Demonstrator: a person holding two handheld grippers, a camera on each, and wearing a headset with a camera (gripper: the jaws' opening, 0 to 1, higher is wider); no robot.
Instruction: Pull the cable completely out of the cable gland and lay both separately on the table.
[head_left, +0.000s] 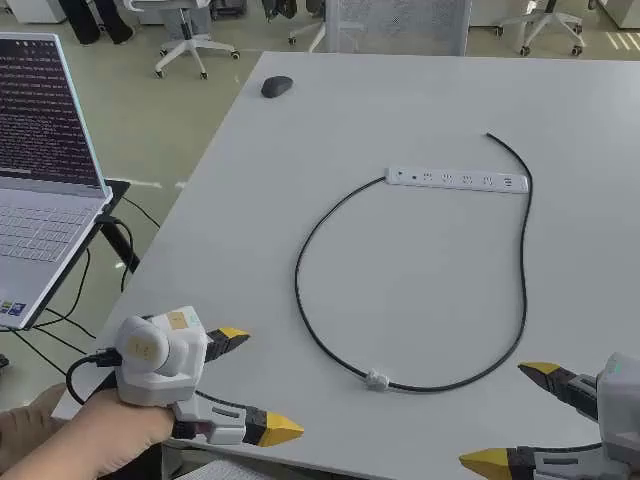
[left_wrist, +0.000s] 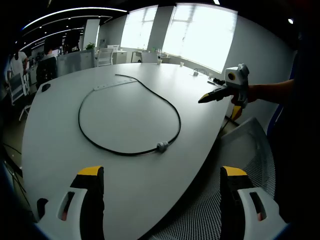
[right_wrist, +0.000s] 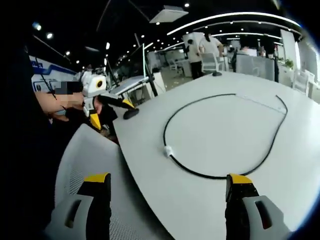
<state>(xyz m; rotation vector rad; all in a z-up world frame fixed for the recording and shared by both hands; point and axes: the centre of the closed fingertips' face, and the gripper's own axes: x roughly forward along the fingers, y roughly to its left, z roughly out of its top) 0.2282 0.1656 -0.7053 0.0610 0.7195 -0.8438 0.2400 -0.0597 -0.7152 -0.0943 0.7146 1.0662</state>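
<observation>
A long black cable (head_left: 300, 290) lies in a wide loop on the white table (head_left: 420, 90). It runs through a small white cable gland (head_left: 377, 380) near the front edge. My left gripper (head_left: 270, 382) hovers open at the table's front left corner, a short way left of the gland. At the front right my right gripper (head_left: 495, 415) is open too, right of the gland. The left gripper view has the gland (left_wrist: 162, 147) ahead of its open jaws and the right gripper (left_wrist: 219, 106) beyond. In the right gripper view the gland (right_wrist: 168, 150) sits ahead and the left gripper (right_wrist: 111, 112) is further off.
A white power strip (head_left: 457, 180) lies inside the far part of the loop. A dark mouse (head_left: 277, 86) rests at the table's far left. An open laptop (head_left: 40, 170) stands on a stand to the left. A mesh chair back (left_wrist: 250, 150) is below the front edge.
</observation>
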